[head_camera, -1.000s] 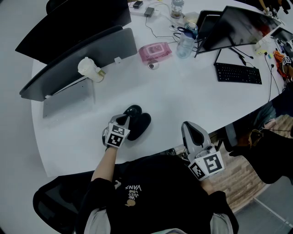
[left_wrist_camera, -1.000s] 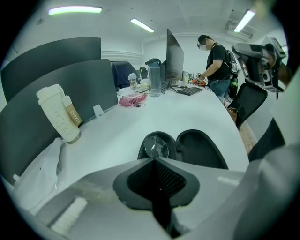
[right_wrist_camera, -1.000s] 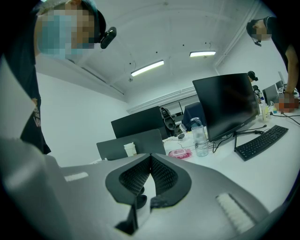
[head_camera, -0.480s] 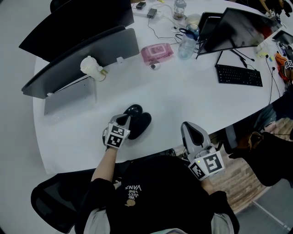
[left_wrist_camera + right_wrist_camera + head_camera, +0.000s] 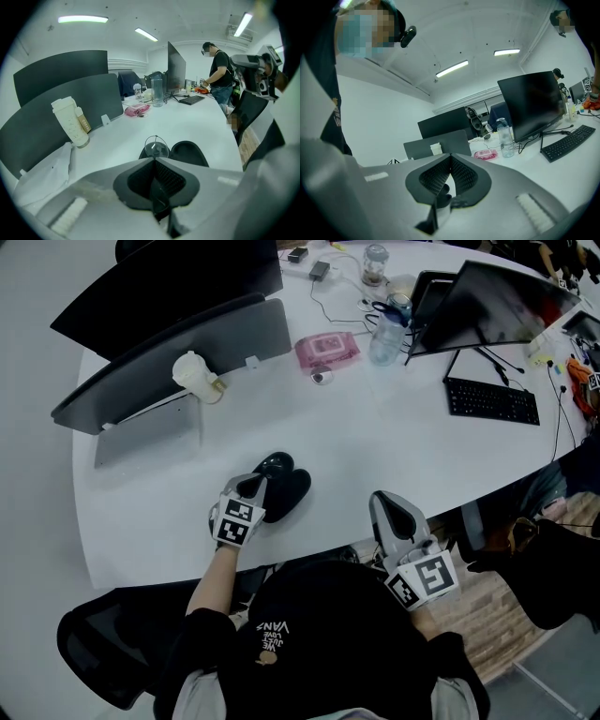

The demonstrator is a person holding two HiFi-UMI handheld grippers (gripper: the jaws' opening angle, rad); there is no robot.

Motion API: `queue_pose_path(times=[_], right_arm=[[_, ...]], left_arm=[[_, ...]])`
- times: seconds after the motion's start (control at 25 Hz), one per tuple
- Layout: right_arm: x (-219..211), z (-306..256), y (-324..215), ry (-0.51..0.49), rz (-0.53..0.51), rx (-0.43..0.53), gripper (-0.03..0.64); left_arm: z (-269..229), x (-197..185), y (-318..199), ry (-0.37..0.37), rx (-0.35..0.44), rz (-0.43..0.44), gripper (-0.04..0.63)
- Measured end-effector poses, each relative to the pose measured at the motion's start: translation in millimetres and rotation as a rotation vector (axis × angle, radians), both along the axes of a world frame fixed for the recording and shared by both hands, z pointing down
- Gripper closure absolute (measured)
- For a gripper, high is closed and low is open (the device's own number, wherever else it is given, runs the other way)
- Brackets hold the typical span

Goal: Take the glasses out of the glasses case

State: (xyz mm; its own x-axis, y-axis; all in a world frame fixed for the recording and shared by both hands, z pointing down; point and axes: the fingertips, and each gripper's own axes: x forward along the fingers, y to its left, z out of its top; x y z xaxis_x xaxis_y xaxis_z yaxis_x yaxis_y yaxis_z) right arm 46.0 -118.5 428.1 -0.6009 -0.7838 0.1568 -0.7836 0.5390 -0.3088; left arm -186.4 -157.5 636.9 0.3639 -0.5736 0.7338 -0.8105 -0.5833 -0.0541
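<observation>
**Pinching the glasses at the open case**

The left gripper (image 5: 257, 486) points down over the black glasses case (image 5: 287, 491). The case lies open on the white surface (image 5: 375, 446), near the person's edge. In the left gripper view its jaws are clenched on the glasses (image 5: 156, 147). The round wire-rimmed lens stands upright just past the jaw tips, in front of the case's two open halves.

The right gripper (image 5: 388, 499) hangs off the edge of the surface, close to the person's body and well apart from the case. Its jaws are clenched together with nothing between them.

Farther back on the surface, a white cup (image 5: 194, 378) stands against a grey divider (image 5: 187, 348). A pink pack (image 5: 328, 350), a clear bottle (image 5: 384, 334), a keyboard (image 5: 492, 401) and a dark monitor (image 5: 497, 301) are there too.
</observation>
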Motion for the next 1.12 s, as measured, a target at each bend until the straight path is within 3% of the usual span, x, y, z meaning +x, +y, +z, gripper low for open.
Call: queue_pose_path(times=[0.76,1.12], right_arm=[[11.5,-10.5,10.1,-0.015,-0.048,0.040,0.618],[13.7,-15.8,10.1,-0.027,-0.093,0.058,0.618]], left_arm=[[-49.7,12.9,8.1,0.029,0.128,-0.051,0.588],[-96.3,20.5,11.5,0.068,0.241,-0.090,0.588]])
